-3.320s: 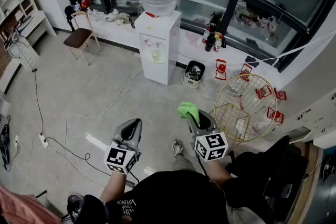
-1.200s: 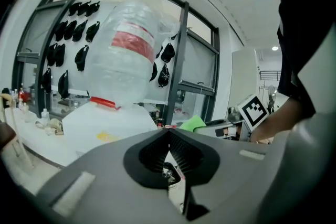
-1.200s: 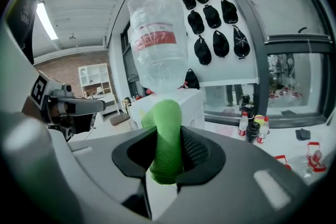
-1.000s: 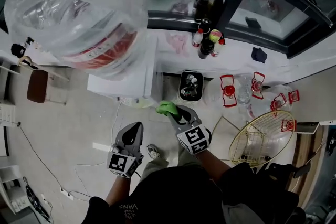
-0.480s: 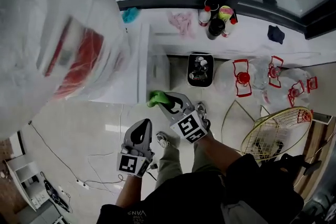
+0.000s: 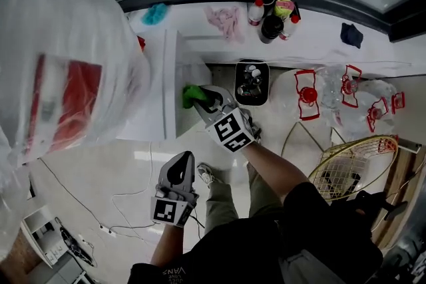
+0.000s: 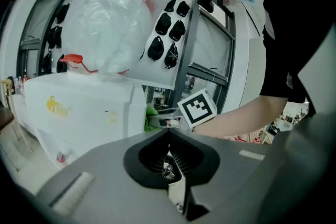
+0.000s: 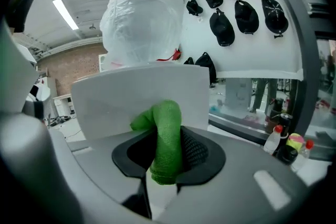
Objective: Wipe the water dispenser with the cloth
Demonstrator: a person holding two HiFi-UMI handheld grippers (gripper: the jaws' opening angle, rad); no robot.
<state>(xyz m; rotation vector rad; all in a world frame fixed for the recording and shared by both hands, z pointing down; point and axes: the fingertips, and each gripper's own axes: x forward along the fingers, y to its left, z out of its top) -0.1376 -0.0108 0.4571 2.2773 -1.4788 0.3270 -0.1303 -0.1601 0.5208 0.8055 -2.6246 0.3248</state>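
Cloth [image 6: 194,96] — green, bunched — sits centre frame in the head view. It is clamped in the right gripper [image 6: 203,100] and held against the side face of the white water dispenser [image 6: 170,76], near its top edge. In the right gripper view we see it filling the gap between the jaws, with the dispenser wall right behind. The plastic-wrapped bottle [image 6: 60,56] on the dispenser fills the upper left. Left gripper [image 6: 184,159] hangs lower centre, well apart from the dispenser — jaws closed together, nothing between them. On the floor just right of the dispenser we see a black bin [image 6: 251,83], and a gold wire basket [image 6: 353,166] sits lower right.
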